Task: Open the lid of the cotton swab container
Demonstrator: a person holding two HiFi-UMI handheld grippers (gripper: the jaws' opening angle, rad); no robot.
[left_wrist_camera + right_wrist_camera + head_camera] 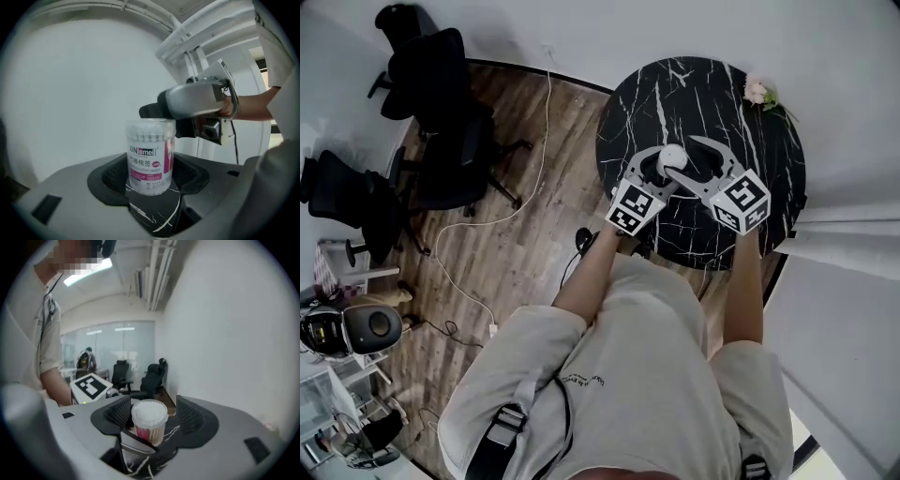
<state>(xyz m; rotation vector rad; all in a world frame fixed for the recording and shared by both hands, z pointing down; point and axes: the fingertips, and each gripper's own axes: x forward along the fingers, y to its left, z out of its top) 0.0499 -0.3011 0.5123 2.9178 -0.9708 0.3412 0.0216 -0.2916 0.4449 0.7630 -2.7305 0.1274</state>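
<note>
The cotton swab container (672, 158) is a clear tub with a pink label, standing upright on the round black marble table (741, 122). In the left gripper view the container (150, 157) fills the gap between the pads, and my left gripper (151, 180) is shut on its body near the base. My right gripper (197, 101) reaches in from the right at lid height, with a black fingertip (150, 111) just behind the rim. From the right gripper view I look down on the white swab tips under the clear lid (149, 412); the right gripper (153, 416) is open, its pads flanking the top with small gaps.
A pink flower (757, 91) lies at the table's far edge, close to the white wall. Black office chairs (441, 103) stand on the wooden floor to the left, with a white cable (487, 220) running across it. The table's near edge is just in front of the person's legs.
</note>
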